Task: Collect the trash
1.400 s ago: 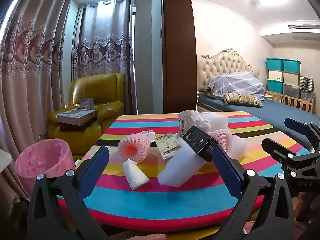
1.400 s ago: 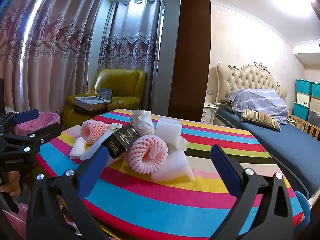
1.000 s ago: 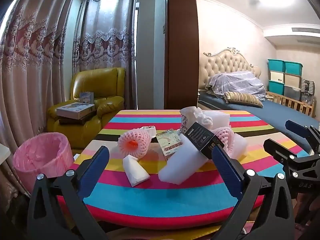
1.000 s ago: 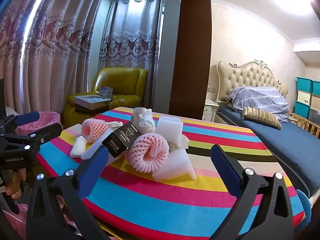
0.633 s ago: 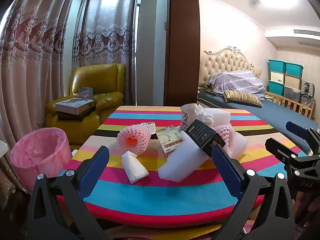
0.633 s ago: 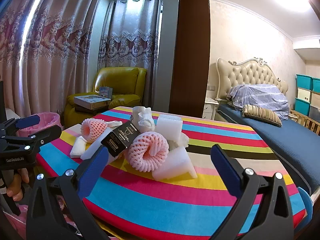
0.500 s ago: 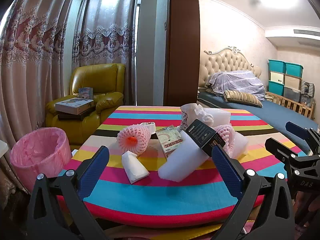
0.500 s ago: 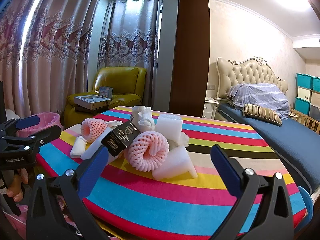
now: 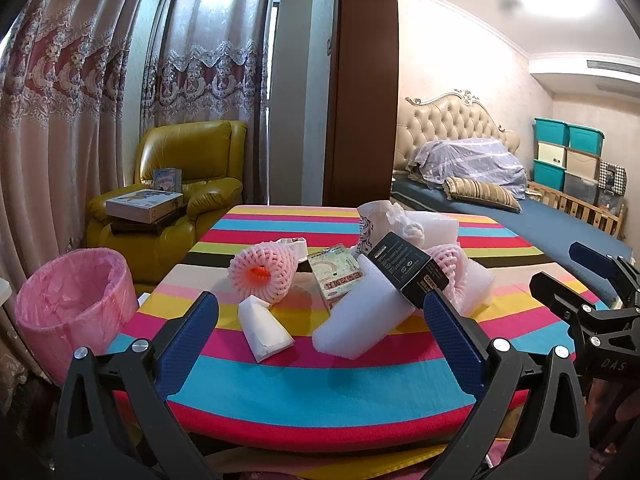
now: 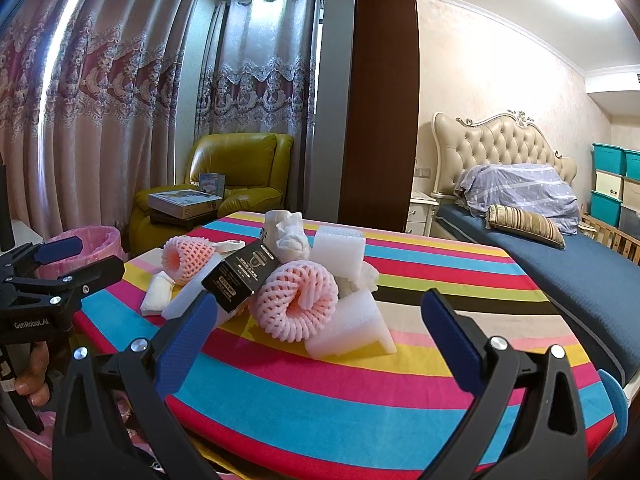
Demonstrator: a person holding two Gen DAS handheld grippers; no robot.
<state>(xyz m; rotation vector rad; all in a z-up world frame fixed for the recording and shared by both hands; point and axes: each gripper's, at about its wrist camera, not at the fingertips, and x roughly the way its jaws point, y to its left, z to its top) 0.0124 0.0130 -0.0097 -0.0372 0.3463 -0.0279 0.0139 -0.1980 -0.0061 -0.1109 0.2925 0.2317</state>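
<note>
Trash heaped mid-table on the striped tablecloth (image 9: 320, 392): black carton (image 9: 412, 274) propped on a white foam sleeve (image 9: 362, 320), pink foam fruit net (image 9: 264, 276) toward the left edge with a folded white paper packet (image 9: 264, 328) just in front, a printed sachet (image 9: 338, 276) between net and sleeve, second pink net (image 10: 296, 304) and white foam blocks (image 10: 340, 248) on the right side. Pink-lined bin (image 9: 76, 304) on the floor off the table's left edge. Left gripper (image 9: 320, 336) and right gripper (image 10: 320, 332) both off the near edge, jaws spread wide, empty.
</note>
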